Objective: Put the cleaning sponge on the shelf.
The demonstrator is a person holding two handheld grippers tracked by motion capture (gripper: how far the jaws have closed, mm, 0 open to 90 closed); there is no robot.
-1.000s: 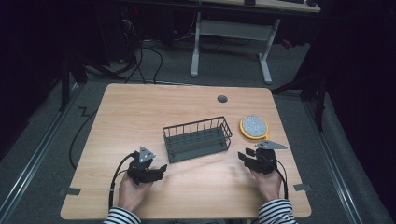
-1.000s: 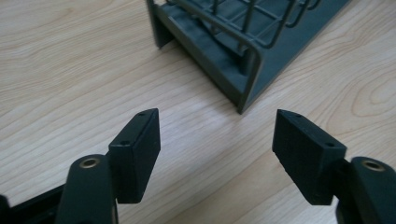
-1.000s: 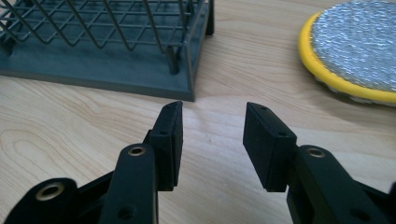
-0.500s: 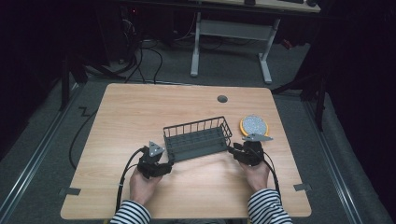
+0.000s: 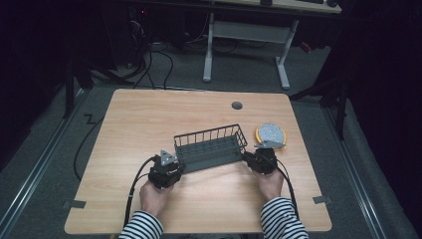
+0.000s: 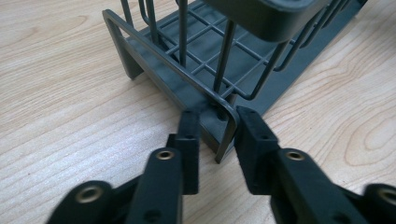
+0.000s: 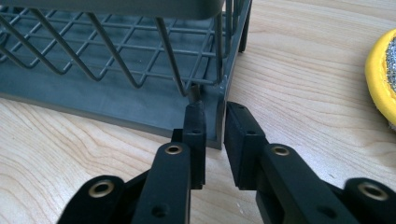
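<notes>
A dark grey wire rack stands on the wooden table, a little in front of its middle. My left gripper is at the rack's near left corner. In the left gripper view its jaws have just been closing, and they now pinch the corner of the rack's base frame. My right gripper is at the near right corner. In the right gripper view its jaws, also just closing, clamp the base frame's upright edge. The rack rests flat on the table.
A round yellow-rimmed scrubber lies just right of the rack, close to my right gripper, and its yellow rim shows in the right gripper view. A cable grommet sits in the table's far side. Cables trail from both grippers toward the front edge.
Both hands have moved inward and forward from the table's front to the rack's two near corners. Both pairs of jaws have closed onto the rack's base frame.
</notes>
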